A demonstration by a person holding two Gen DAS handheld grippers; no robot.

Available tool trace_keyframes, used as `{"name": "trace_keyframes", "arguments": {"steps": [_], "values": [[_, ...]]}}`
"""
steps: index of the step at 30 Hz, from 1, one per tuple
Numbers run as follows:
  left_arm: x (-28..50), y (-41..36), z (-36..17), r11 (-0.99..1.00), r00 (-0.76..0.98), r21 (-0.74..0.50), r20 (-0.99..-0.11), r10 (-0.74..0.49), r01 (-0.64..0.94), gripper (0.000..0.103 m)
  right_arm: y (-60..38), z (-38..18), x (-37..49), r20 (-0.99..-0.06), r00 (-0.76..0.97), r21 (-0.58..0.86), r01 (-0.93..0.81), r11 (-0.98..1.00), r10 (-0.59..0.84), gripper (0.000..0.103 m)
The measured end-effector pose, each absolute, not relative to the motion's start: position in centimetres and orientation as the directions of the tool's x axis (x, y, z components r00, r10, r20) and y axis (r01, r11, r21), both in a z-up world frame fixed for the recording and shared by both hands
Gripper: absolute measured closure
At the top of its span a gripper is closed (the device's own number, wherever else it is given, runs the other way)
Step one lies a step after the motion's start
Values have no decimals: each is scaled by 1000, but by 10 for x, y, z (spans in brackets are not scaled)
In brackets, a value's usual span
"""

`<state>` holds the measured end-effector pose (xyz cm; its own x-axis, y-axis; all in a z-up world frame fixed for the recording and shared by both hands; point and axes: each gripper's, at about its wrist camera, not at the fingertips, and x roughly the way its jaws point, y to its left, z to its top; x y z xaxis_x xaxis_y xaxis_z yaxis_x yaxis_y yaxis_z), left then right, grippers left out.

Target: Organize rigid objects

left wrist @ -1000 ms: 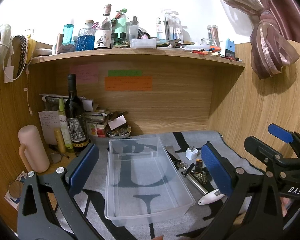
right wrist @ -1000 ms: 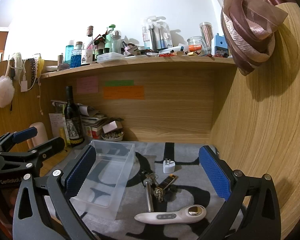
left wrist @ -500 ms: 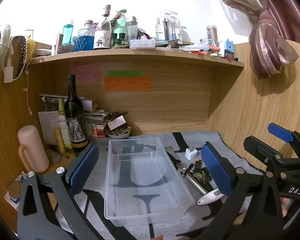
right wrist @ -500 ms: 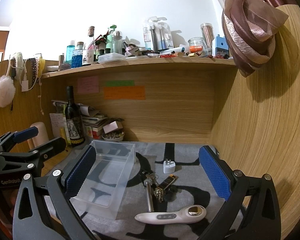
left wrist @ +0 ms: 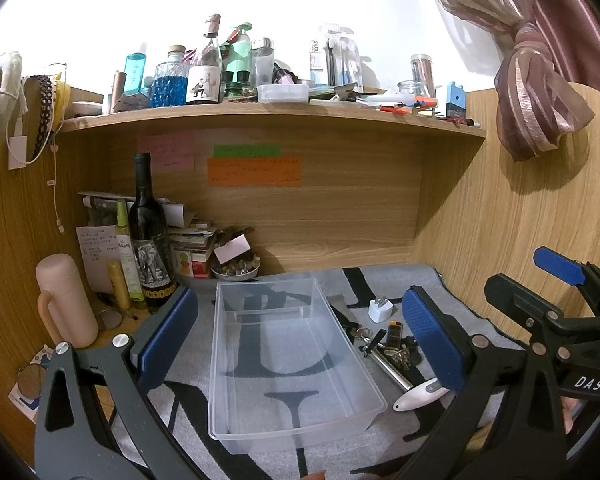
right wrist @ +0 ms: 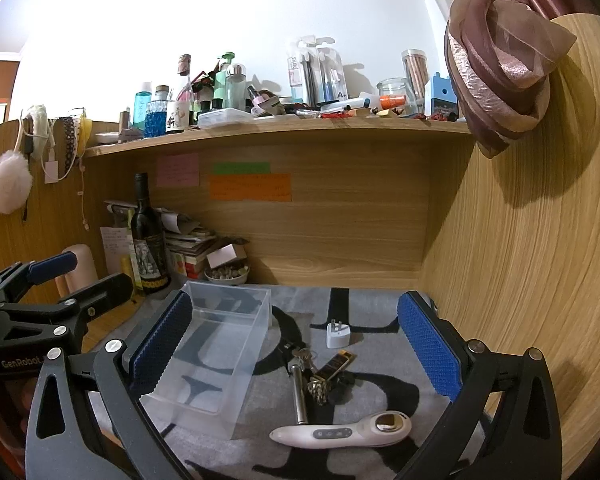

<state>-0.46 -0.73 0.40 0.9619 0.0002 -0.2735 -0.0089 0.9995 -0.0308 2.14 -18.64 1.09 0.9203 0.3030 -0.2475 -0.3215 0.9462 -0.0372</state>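
An empty clear plastic bin (left wrist: 288, 356) (right wrist: 208, 352) sits on a grey mat with black letters. To its right lie a white plug adapter (left wrist: 380, 311) (right wrist: 338, 335), a bunch of keys with a metal rod (right wrist: 300, 390), a dark lighter (right wrist: 336, 364) and a white handheld device (right wrist: 344, 430) (left wrist: 418, 394). My left gripper (left wrist: 300, 344) is open and empty, held above the bin. My right gripper (right wrist: 296, 352) is open and empty, held above the small objects.
A wine bottle (left wrist: 150, 240), a pink flask (left wrist: 62, 300), stacked papers and a small bowl (left wrist: 236, 270) stand at the back left. A crowded shelf (left wrist: 260, 114) runs overhead. A wooden wall (right wrist: 520, 280) closes the right side.
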Motion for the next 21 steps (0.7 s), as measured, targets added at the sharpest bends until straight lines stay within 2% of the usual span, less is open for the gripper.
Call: {"name": "trace_keyframes", "arguments": {"steps": [21], "values": [[-5, -5, 5, 999, 964, -34, -266, -10, 1, 0, -181, 17, 17, -249, 920, -45, -324, 945, 303, 0]]}}
